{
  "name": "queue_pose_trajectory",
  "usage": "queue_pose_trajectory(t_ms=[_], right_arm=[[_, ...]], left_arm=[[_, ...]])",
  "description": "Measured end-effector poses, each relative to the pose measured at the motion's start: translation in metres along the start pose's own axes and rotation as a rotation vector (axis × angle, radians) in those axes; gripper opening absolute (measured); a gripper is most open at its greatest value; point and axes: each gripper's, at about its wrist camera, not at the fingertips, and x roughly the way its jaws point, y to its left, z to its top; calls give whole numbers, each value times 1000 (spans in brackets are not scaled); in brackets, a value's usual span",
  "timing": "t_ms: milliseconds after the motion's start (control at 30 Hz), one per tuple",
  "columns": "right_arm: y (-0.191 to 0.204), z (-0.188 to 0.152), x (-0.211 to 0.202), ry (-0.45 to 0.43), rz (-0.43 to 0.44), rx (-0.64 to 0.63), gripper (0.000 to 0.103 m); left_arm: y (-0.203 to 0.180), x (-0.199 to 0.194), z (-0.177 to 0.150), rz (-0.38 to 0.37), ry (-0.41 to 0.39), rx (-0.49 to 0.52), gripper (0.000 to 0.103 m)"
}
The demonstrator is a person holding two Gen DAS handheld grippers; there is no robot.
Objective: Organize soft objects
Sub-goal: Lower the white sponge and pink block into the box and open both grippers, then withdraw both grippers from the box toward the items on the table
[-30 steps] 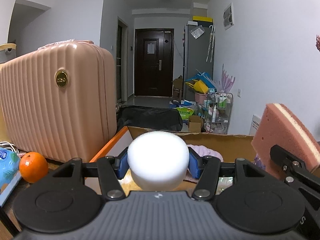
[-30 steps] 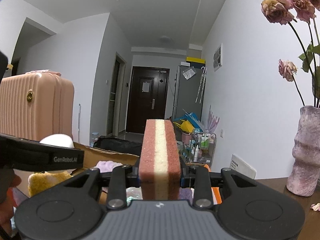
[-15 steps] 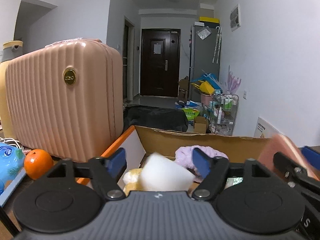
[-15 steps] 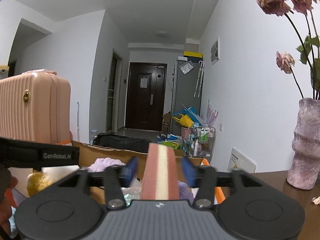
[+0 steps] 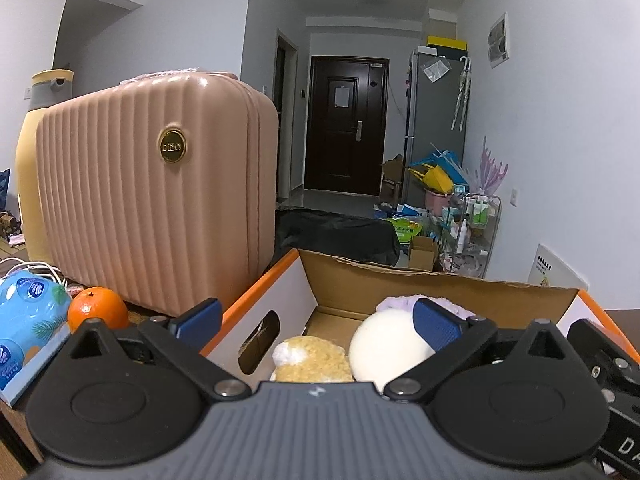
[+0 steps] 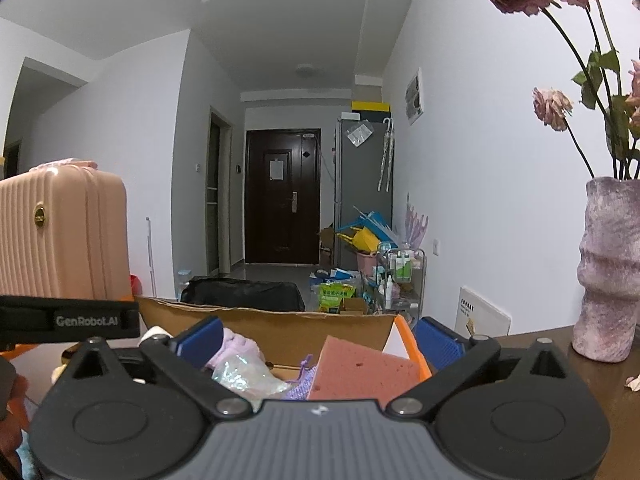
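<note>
An open cardboard box (image 5: 400, 284) with orange-edged flaps stands just ahead of both grippers. My left gripper (image 5: 317, 318) hovers at its near edge, its jaws opening wide, the pads touching nothing. Below it in the box lie a white round sponge (image 5: 386, 354), a yellow fluffy thing (image 5: 312, 362) and a lilac cloth (image 5: 400, 302). My right gripper (image 6: 318, 336) is over the right part of the box (image 6: 280, 324), its jaws also opening and holding nothing. A pink sponge (image 6: 364, 368) lies tilted in the box below it, beside a crinkly clear bag (image 6: 244, 376).
A pink ribbed suitcase (image 5: 156, 208) stands left of the box, with an orange (image 5: 98, 308) and a blue tissue pack (image 5: 24, 320) before it. A purple vase (image 6: 610, 268) of dried roses stands on the wooden table (image 6: 560, 344) at the right. A cluttered hallway lies beyond.
Both grippers went from shut to wide open. The white sponge left the left jaws and the pink sponge left the right jaws; both now lie in the box.
</note>
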Motion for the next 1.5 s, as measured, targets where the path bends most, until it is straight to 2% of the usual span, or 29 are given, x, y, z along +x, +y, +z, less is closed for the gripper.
queue_pose_trajectory(t_ms=[667, 933, 1500], right_arm=[[-1, -2, -16, -24, -11, -28, 103], [0, -4, -37, -47, -8, -56, 103], [1, -14, -88, -42, -28, -62, 103]], left_arm=[[1, -4, -2, -11, 1, 17, 103], [5, -20, -8, -20, -6, 31, 103], [14, -66, -22, -49, 1, 52, 103]])
